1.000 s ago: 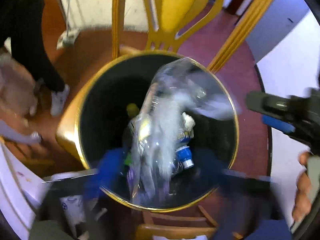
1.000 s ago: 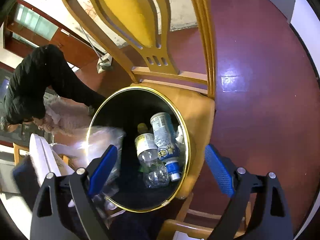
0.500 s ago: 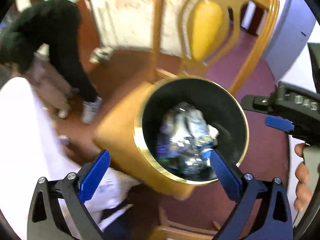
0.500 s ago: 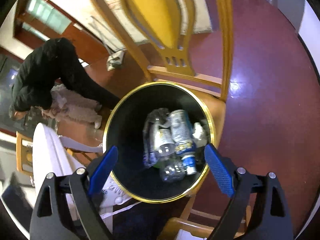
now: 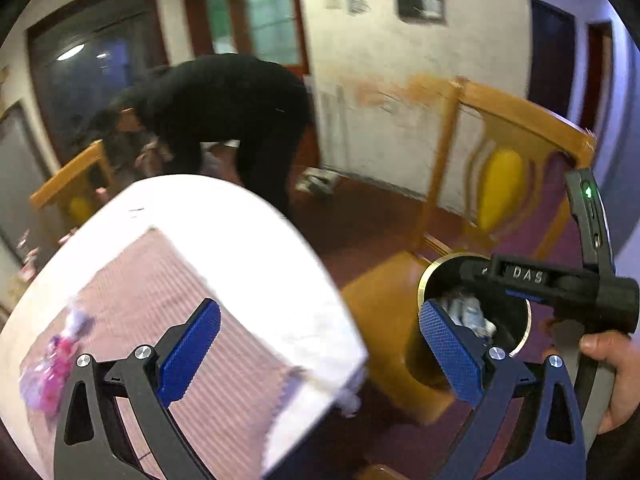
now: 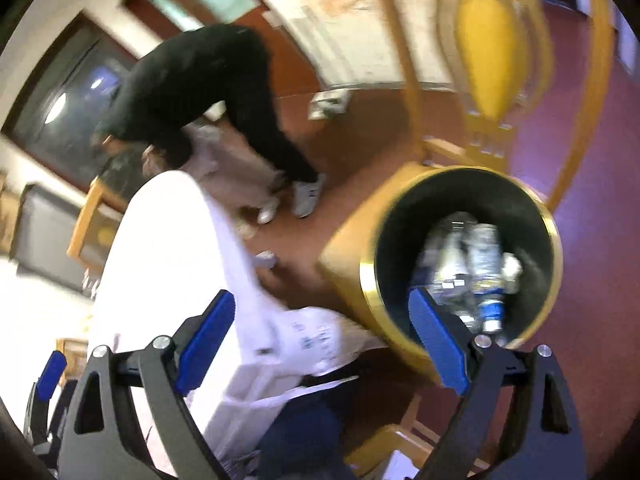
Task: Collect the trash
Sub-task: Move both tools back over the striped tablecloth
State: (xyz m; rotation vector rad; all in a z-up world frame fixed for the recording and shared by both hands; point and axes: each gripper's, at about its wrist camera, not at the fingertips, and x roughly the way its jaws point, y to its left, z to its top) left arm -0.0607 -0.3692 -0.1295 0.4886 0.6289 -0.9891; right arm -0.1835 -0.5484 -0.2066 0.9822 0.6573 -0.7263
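A black bin with a gold rim [image 6: 554, 240] stands on a wooden chair seat [image 5: 384, 300]. Inside it lie crushed clear plastic bottles [image 6: 476, 264], one with a blue cap. In the right wrist view, my right gripper [image 6: 320, 344] is open and empty, between the bin and the table edge. My left gripper [image 5: 320, 356] is also open and empty, over the table corner with the bin [image 5: 424, 292] off to its right. A blurred pink and white wrapper [image 5: 52, 372] lies on the table at far left.
A round table [image 5: 248, 248] has a white cloth and a pinkish striped mat. A yellow chair back [image 6: 488, 60] rises behind the bin. A person in black [image 5: 224, 112] bends over across the room. A hand [image 5: 612, 360] holds the other gripper's handle.
The clear plastic piece held over the bin by my left gripper has dropped in. Both grippers have drawn back from the bin and swung left toward the table.
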